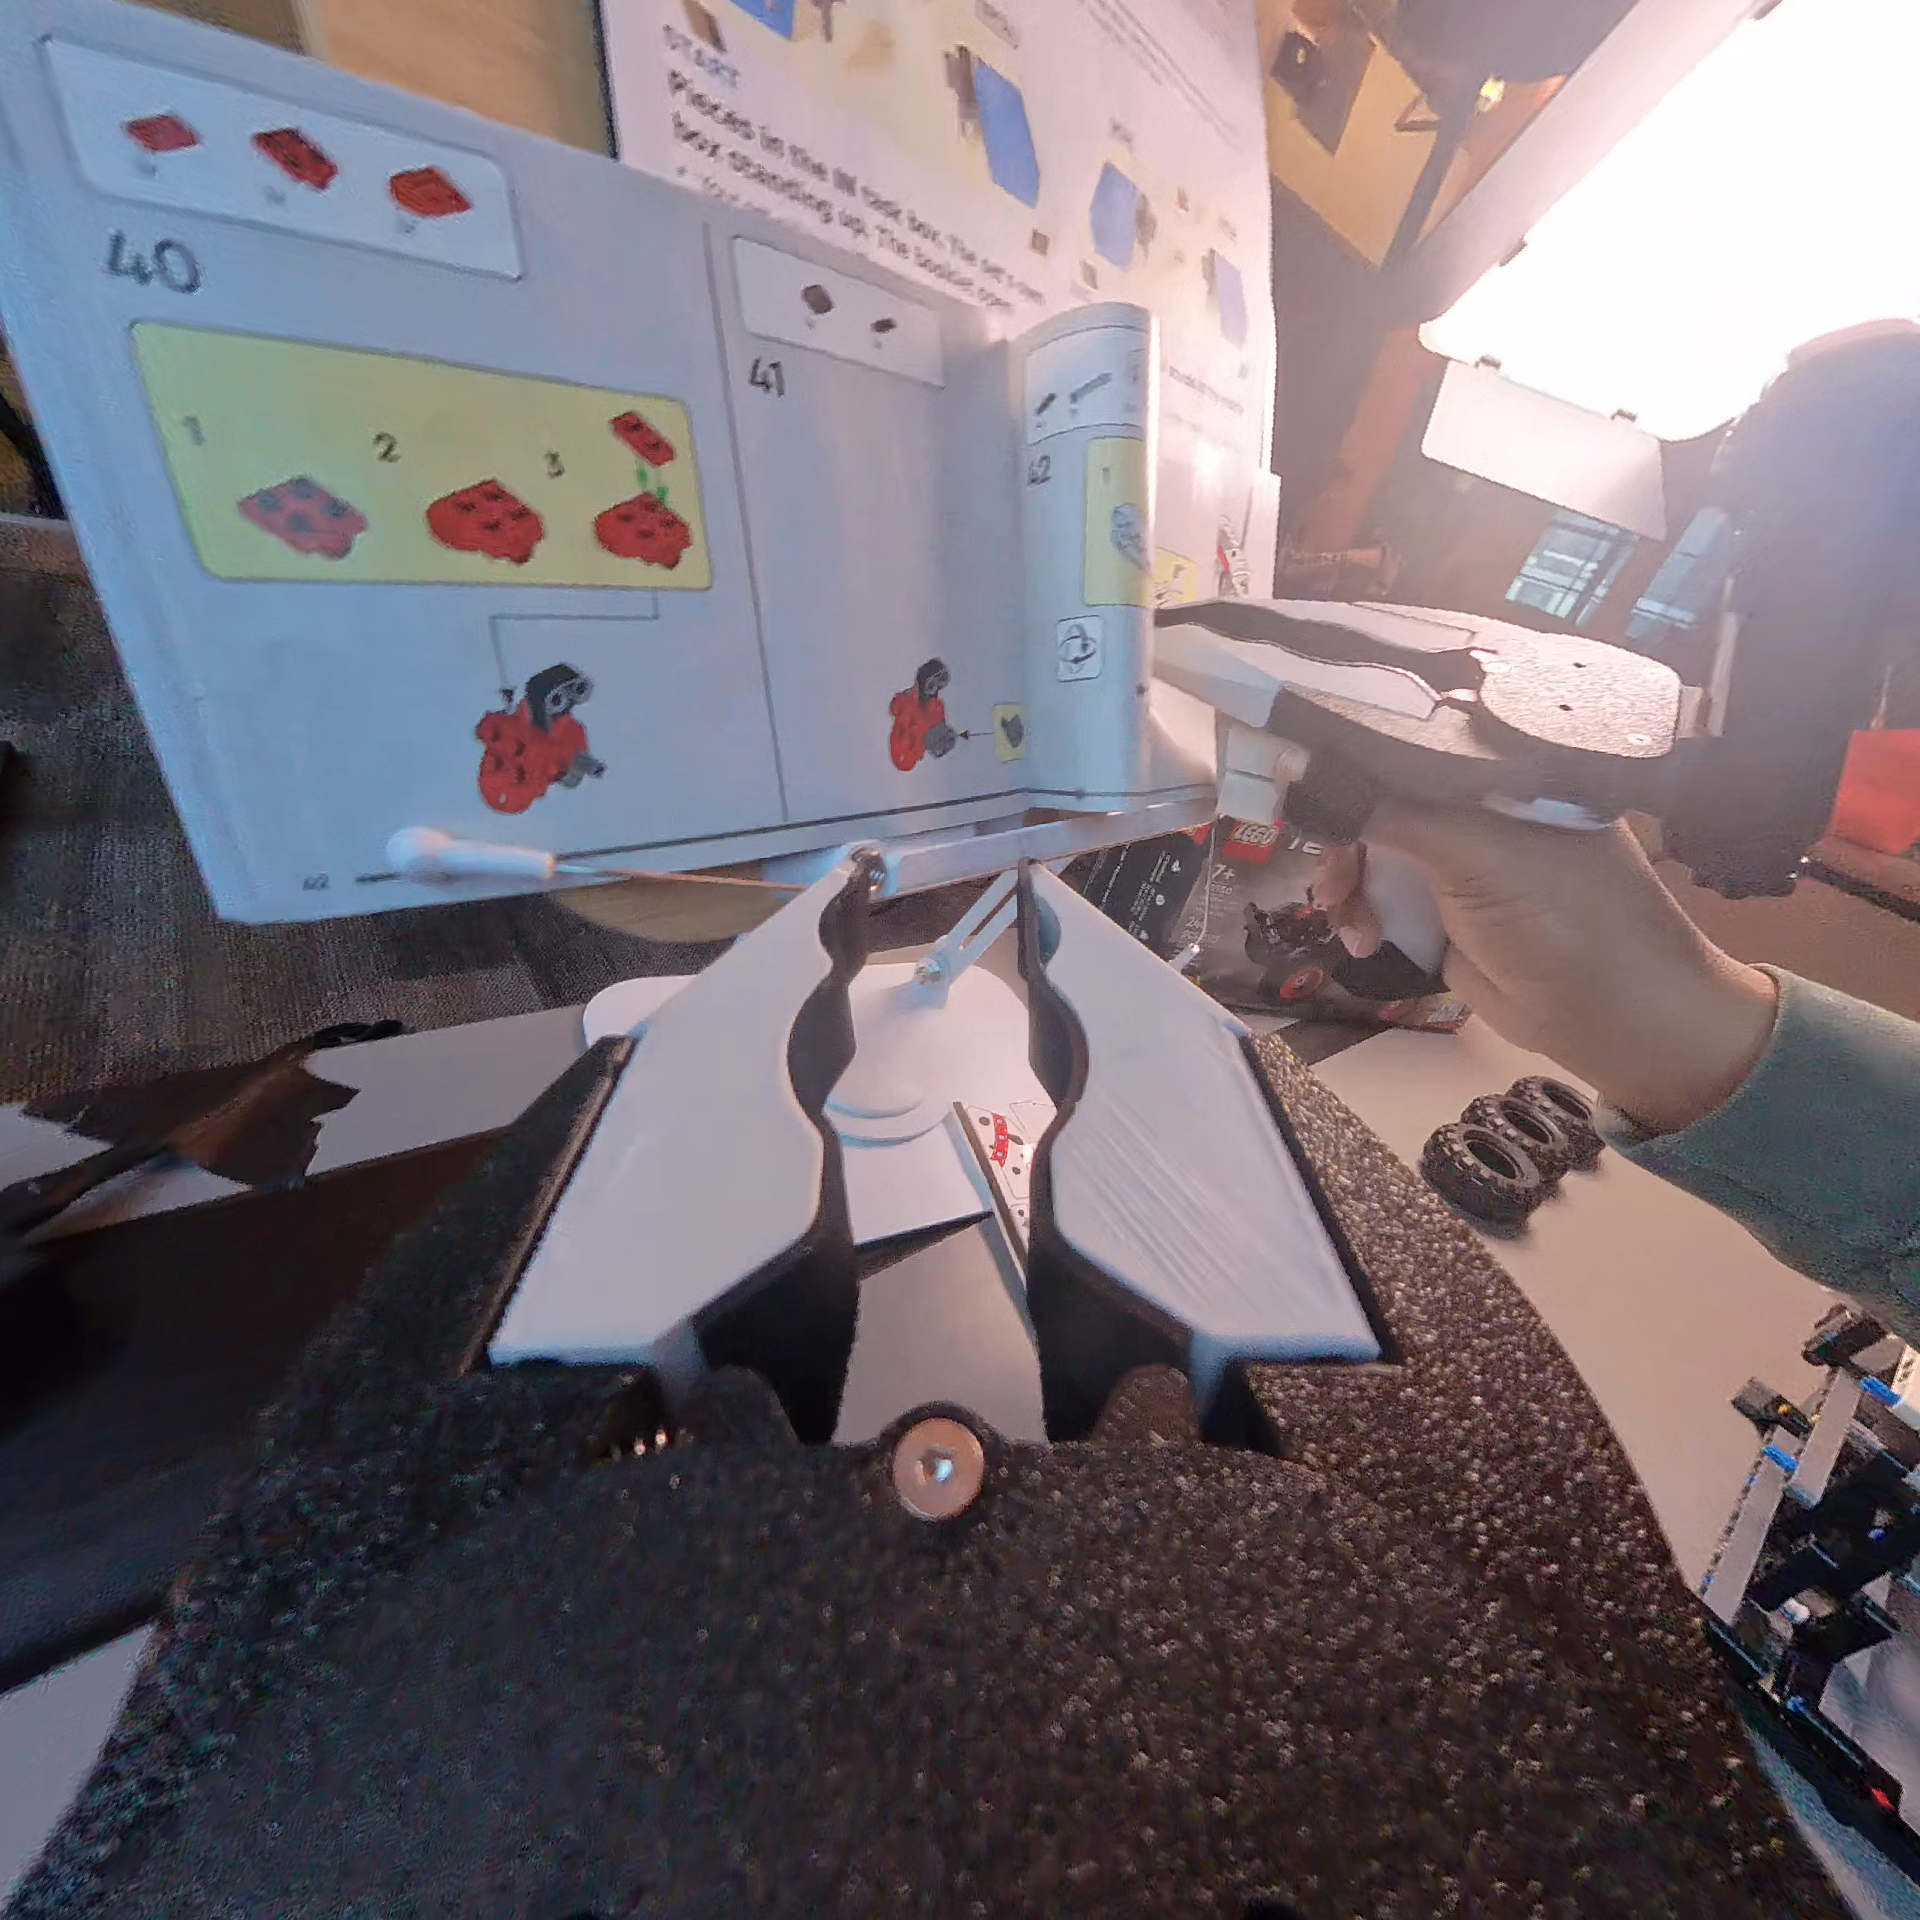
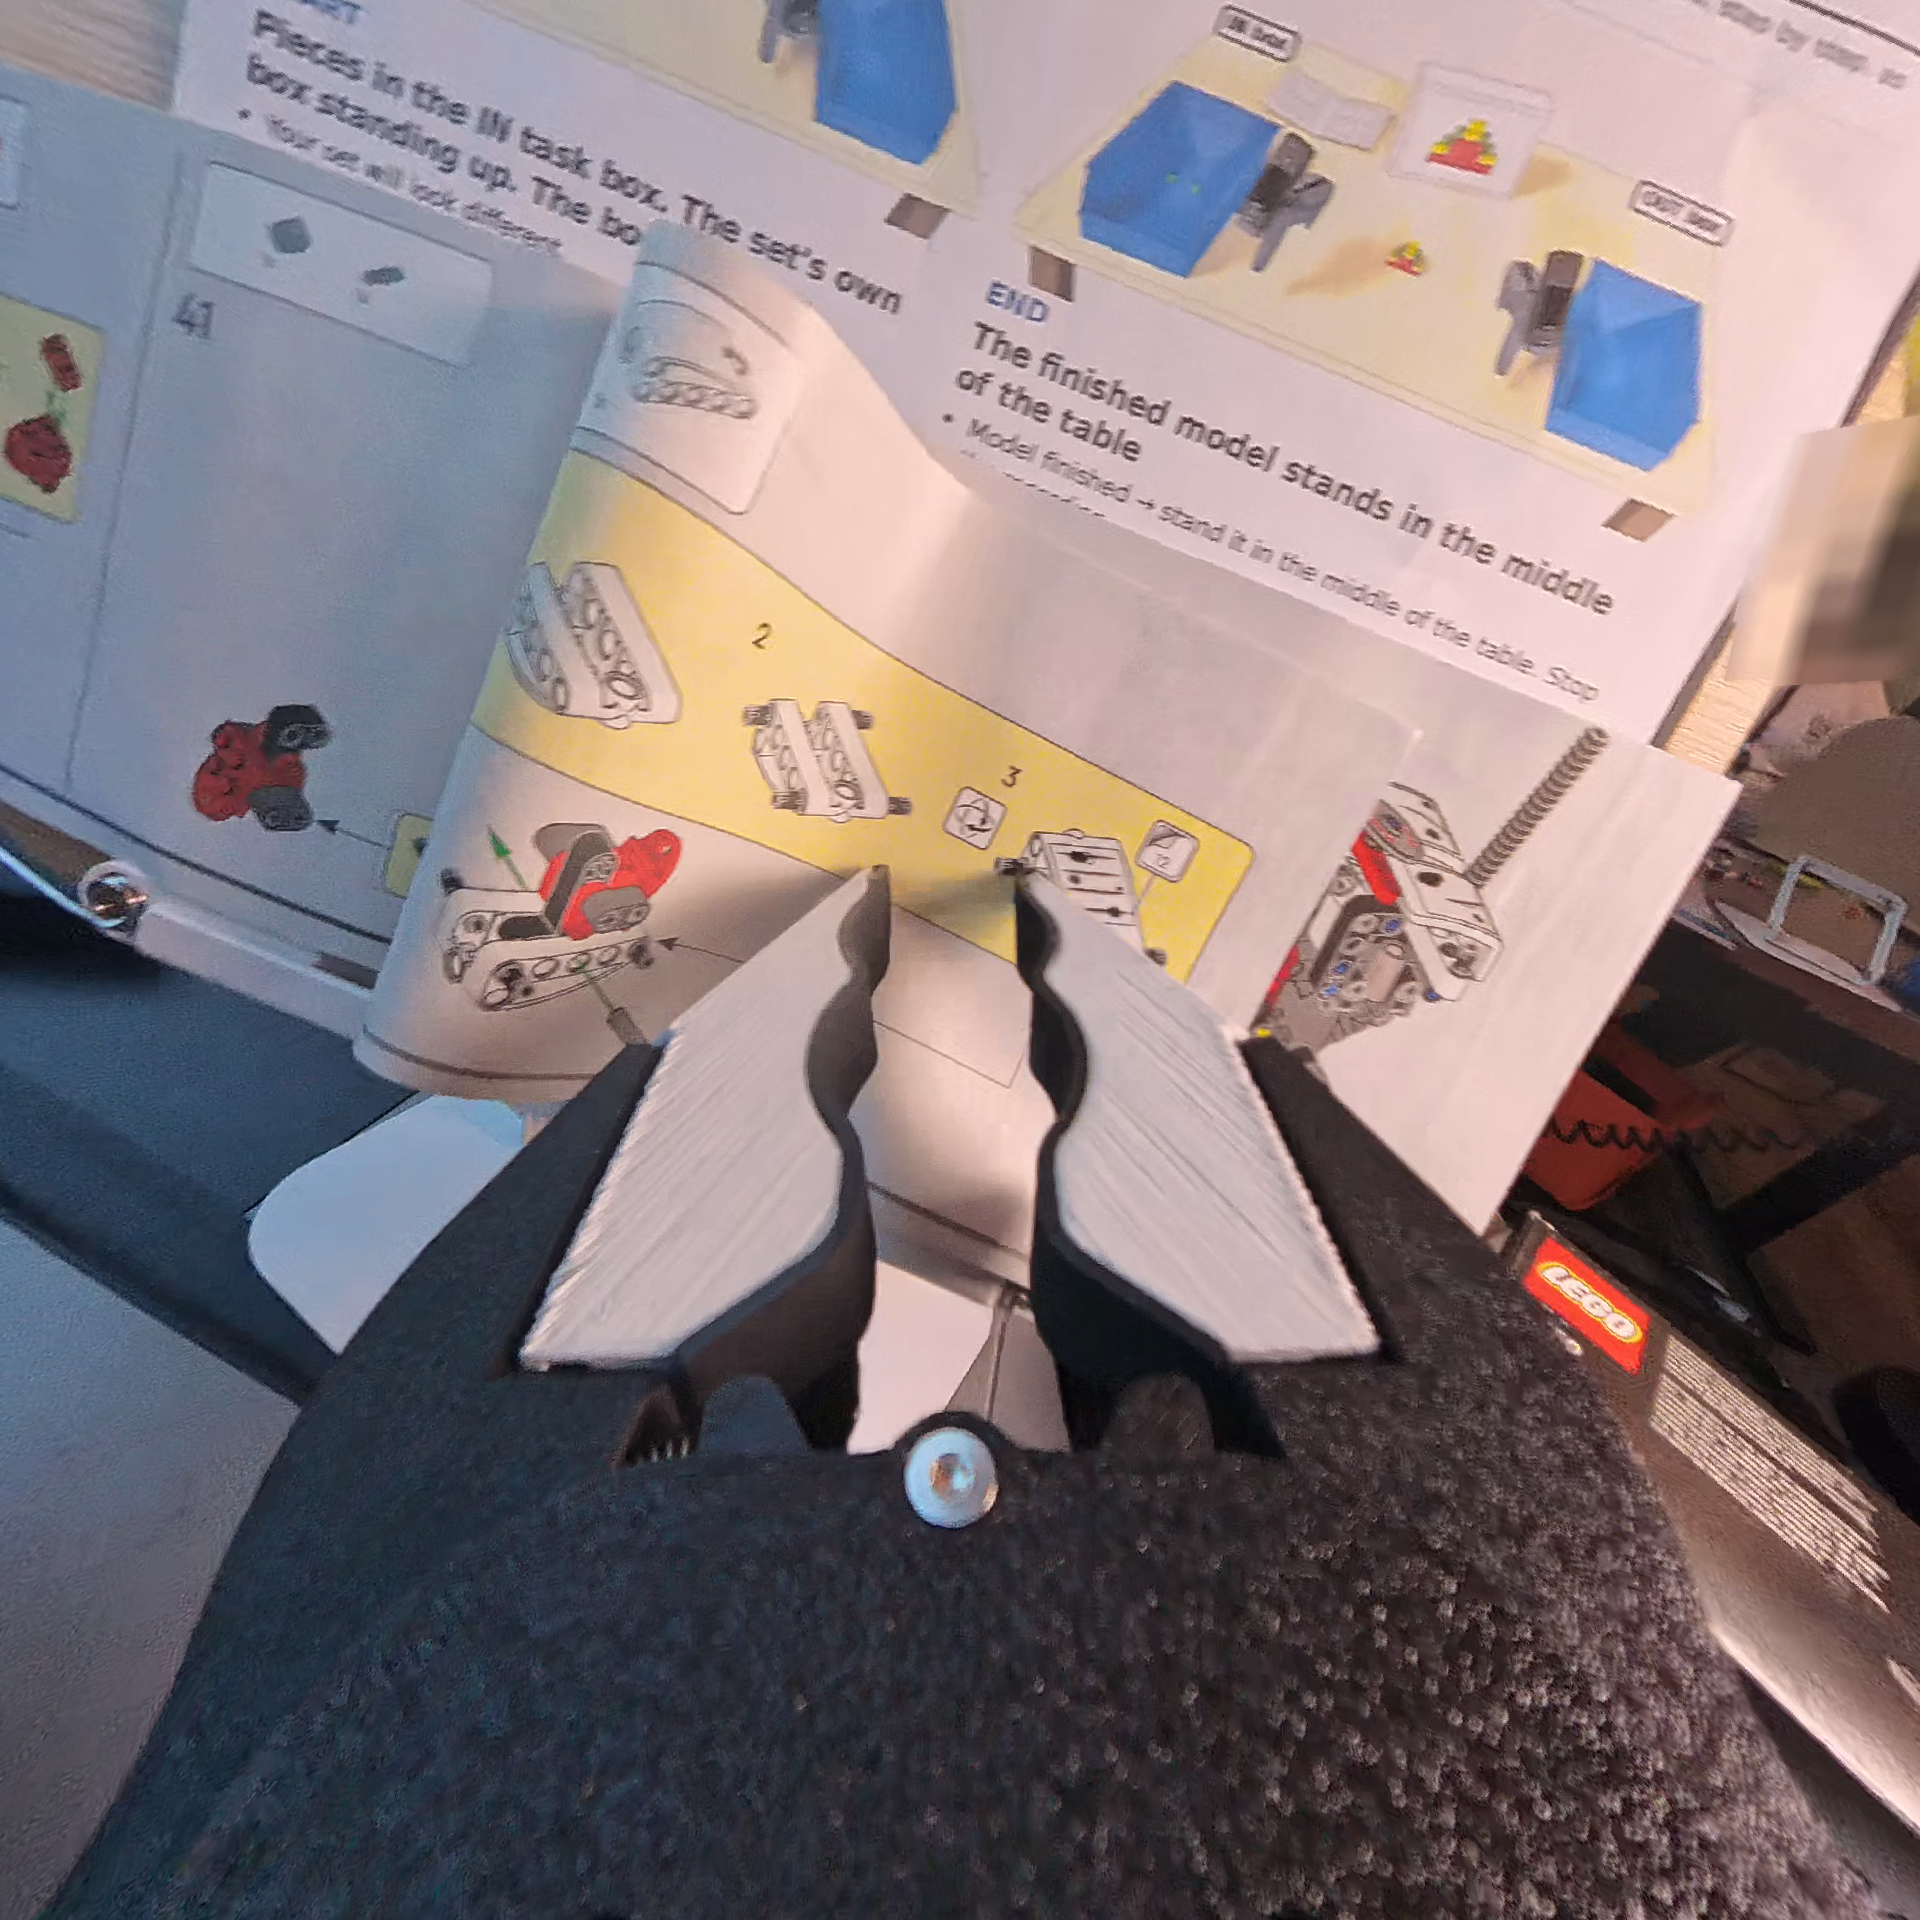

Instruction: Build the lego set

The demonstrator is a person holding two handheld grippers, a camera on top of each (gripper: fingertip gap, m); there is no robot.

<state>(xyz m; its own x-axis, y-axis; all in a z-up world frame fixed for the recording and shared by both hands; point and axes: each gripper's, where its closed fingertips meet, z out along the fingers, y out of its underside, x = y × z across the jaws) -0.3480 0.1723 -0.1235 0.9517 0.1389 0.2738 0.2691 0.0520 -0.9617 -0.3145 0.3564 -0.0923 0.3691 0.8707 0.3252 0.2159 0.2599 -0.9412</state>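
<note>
The open instruction booklet (image 1: 499, 520) stands on a white holder (image 1: 914, 1049) in front of me. One of its pages (image 1: 1091, 540) is curled over, partway through a turn; it also shows in the right wrist view (image 2: 790, 582). My left gripper (image 1: 945, 883) is open and empty, just below the booklet's lower edge. My right gripper (image 2: 951, 883) is open, its tips at the curled page; I cannot tell whether they touch it. In the left wrist view a hand (image 1: 1558, 935) holds the right gripper (image 1: 1195, 644) against that page.
A printed task sheet (image 2: 1247, 343) stands behind the booklet. The black set box (image 1: 1278, 914) lies right of the holder, also in the right wrist view (image 2: 1704, 1455). Several black tyres (image 1: 1507, 1143) and a part-built black and grey model (image 1: 1829, 1538) sit on the table at the right.
</note>
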